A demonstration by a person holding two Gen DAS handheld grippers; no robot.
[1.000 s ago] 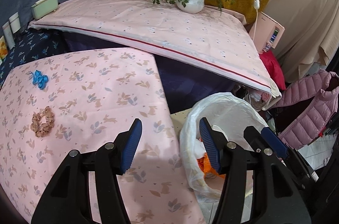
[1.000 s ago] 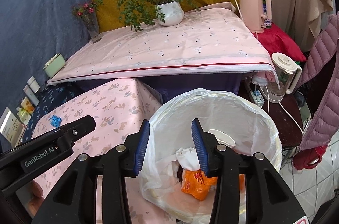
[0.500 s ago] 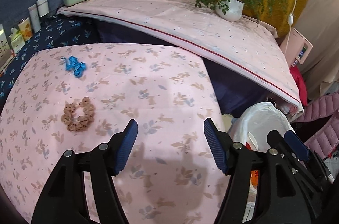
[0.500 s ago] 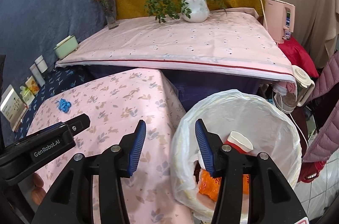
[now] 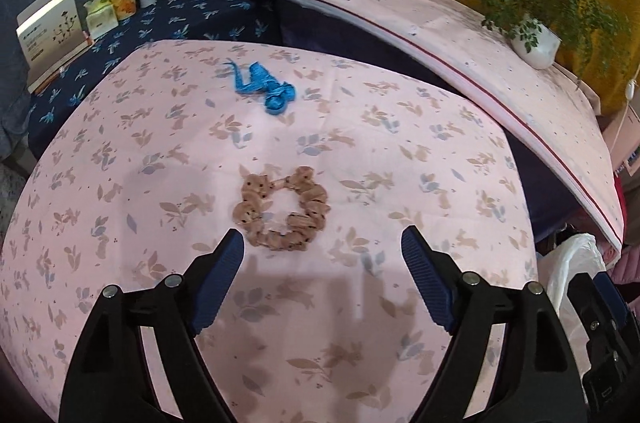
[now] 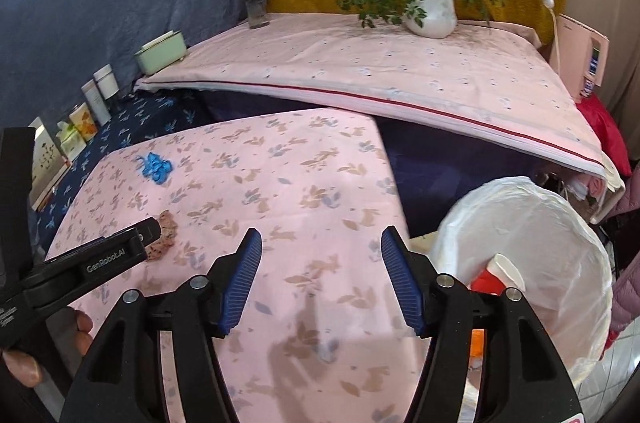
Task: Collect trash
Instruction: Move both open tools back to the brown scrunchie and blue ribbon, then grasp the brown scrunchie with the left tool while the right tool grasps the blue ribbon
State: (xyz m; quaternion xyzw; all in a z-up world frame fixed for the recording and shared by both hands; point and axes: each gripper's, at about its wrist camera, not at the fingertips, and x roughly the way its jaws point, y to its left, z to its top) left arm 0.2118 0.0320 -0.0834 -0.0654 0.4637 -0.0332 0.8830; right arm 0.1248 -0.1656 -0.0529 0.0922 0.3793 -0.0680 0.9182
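Black left tool [image 6: 152, 235], marked "GenRobot.AI", and right tool [image 6: 320, 259] both opening, empty.

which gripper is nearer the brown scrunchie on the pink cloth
Left. The left gripper hovers just short of the brown scrunchie, open jaws lined up on it. The right gripper is off to the scrunchie's right, open, beside the bin bag.

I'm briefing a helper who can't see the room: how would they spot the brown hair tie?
Find the pink leaf-print tablecloth on the low table. Two small things lie on it; the hair tie is the puffy tan ring with dark dots, not the crumpled blue ribbon farther back.
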